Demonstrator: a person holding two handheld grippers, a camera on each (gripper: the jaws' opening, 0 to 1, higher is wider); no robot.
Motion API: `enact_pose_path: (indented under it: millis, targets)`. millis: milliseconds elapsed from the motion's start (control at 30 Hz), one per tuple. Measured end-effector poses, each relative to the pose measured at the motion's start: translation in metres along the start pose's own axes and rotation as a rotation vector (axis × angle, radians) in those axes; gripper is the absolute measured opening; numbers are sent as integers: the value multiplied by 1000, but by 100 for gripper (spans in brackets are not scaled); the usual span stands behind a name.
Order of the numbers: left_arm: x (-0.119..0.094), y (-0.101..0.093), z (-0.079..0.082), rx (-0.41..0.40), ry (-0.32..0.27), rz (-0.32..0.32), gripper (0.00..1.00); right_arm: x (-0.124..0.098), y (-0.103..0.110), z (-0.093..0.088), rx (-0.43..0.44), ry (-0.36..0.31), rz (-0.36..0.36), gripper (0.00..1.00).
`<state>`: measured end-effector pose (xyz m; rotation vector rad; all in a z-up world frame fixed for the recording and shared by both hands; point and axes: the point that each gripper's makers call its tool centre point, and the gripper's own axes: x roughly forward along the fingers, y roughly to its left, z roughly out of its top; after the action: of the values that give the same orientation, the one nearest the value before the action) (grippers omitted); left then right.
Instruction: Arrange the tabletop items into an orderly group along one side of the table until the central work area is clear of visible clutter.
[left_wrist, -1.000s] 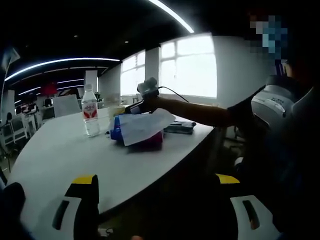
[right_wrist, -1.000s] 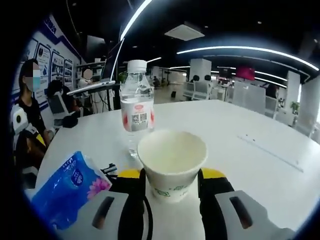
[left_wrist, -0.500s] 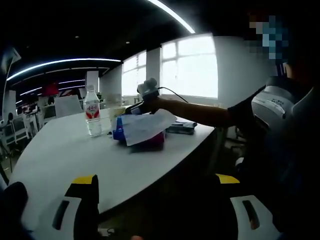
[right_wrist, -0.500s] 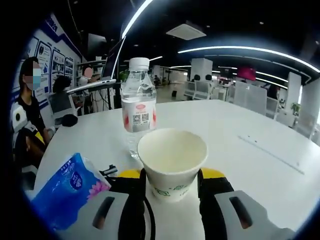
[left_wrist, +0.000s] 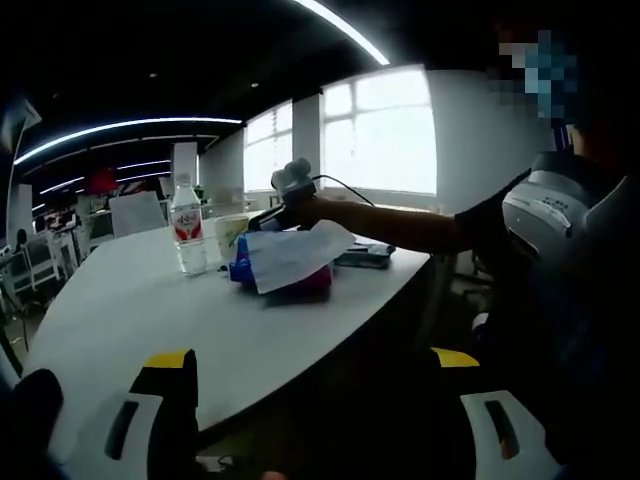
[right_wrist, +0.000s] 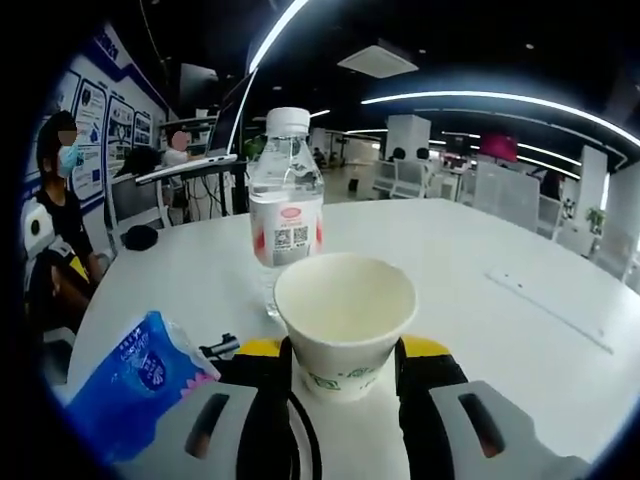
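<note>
- Tabletop (right_wrist: 480, 250), white and broad, stretches away beyond the right gripper's fingers; in the left gripper view its near edge (left_wrist: 300, 350) runs just past the left gripper's fingers.
- Water bottle (right_wrist: 285, 215), clear with a white cap and a red-and-white label, stands upright straight ahead of the right fingers, just behind the cup; in the left gripper view it stands (left_wrist: 188, 227) well beyond the fingers.
- Tissue pack (right_wrist: 135, 375), blue with a flower print, lies just left of the right fingers; the left gripper view shows it (left_wrist: 285, 262) beside the bottle, with a white sheet draped over it.
- Paper cup (right_wrist: 345, 320), white and upright with nothing visible inside, sits between the right fingers.
- Right gripper (right_wrist: 345, 385) has its fingers (right_wrist: 265, 415) closed against the cup's two sides, holding it.
- Left gripper (left_wrist: 315, 400) is spread wide, its fingers (left_wrist: 170, 410) well apart with nothing between them, near the tabletop's edge.
</note>
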<state>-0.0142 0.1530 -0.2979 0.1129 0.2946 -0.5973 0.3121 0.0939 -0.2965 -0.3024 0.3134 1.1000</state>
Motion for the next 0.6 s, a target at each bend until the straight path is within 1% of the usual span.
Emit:
enact_pose_path:
  millis: [600]
  targets:
    - [1, 0, -1, -3, -1, 0, 94, 0, 0, -1, -3, 2, 1, 39]
